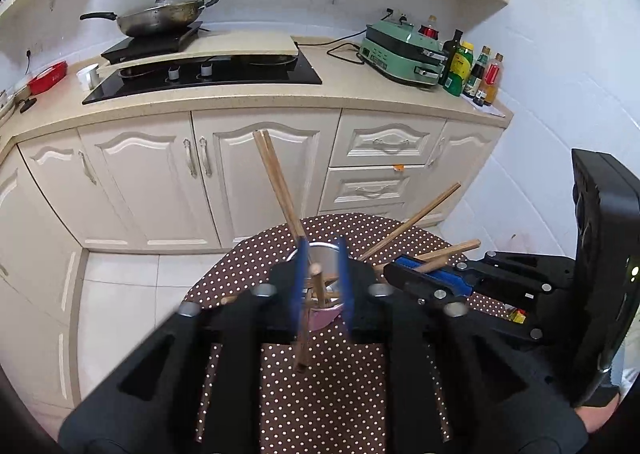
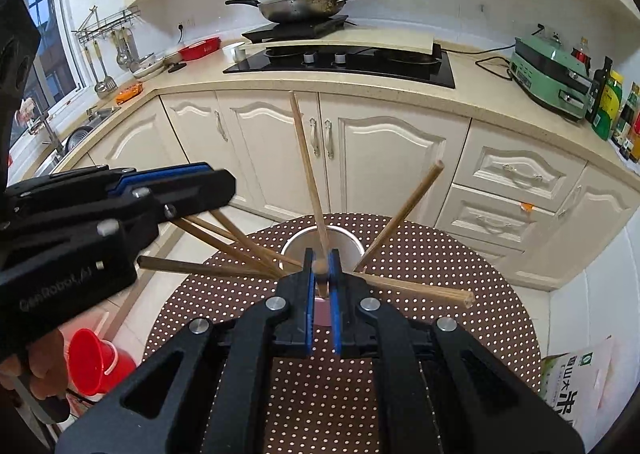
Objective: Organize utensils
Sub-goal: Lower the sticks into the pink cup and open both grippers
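Container: a metal cup (image 2: 322, 244) with a pink lower part stands on the round desk (image 2: 460, 294), which is covered in a brown cloth with white dots. Several wooden chopsticks (image 2: 404, 214) sit in the cup and fan outward over its rim, some leaning left, one leaning right toward the cabinets, one lying nearly flat to the right.

Left hand-held gripper (image 1: 322, 282): angled downward over the cup, its blue pads spread apart. A chopstick (image 1: 308, 318) stands between the pads, close to the left pad; contact with either pad cannot be confirmed. A pair of chopsticks (image 1: 276, 182) rises from the left pad toward the cabinets. In the right wrist view this unit enters from the left, with a hand (image 2: 36, 366) on its grip at the lower left.

Right hand-held gripper (image 2: 321, 266): angled downward directly above the cup, pads pressed together on one chopstick (image 2: 308, 174), whose long end rises steeply toward the counter. In the left wrist view it lies to the right, near the cup, with chopsticks crossing beside it.

Surroundings: a red funnel (image 2: 90, 358) on a red container below the desk at left; a printed bag (image 2: 576, 378) at right
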Demonstrator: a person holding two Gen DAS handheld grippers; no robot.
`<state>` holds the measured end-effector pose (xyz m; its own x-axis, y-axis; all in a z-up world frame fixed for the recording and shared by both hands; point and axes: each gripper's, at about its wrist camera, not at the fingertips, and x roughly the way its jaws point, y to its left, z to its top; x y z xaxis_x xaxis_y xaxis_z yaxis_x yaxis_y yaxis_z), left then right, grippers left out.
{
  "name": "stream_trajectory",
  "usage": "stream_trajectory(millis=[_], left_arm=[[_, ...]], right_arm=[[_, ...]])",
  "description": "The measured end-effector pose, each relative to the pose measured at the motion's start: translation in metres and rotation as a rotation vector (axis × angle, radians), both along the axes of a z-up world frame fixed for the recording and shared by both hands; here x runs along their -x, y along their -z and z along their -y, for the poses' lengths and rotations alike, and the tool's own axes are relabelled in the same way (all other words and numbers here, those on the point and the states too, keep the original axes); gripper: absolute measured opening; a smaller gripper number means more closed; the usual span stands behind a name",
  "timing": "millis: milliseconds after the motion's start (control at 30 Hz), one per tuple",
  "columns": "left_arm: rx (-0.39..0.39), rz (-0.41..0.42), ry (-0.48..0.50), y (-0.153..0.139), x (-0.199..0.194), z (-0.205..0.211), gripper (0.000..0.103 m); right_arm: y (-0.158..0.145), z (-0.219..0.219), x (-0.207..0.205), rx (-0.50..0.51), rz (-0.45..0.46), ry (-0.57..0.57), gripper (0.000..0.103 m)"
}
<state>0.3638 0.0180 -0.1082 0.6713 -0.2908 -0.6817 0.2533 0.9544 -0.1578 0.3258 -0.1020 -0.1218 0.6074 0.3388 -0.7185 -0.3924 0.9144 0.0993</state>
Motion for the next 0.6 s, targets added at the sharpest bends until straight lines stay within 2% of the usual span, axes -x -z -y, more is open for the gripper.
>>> stream_trajectory(millis=[33,67,267,433,600], left_arm=[[0.003,0.002,0.001,0.0,0.001,0.0,0.04],[0.007,0.01,-0.002,-0.002,0.003,-0.001,0.047],[0.012,0.015,0.008,-0.005,0.012,-0.002,0.047],[0.017,0.038,0.003,-0.013,0.023,-0.005,0.05],[0.014,0.057,0.002,-0.023,0.037,-0.011,0.053]], right_arm=[[0.0,0.0,0.0,-0.002,-0.002,0.002,0.006],[-0.001,0.0,0.0,-0.003,-0.002,0.005,0.006],[-0.006,0.004,0.005,-0.015,0.007,0.025,0.01],[-0.017,0.009,0.017,-0.028,0.035,0.049,0.021],[-0.029,0.012,0.034,-0.039,0.069,0.076,0.026]])
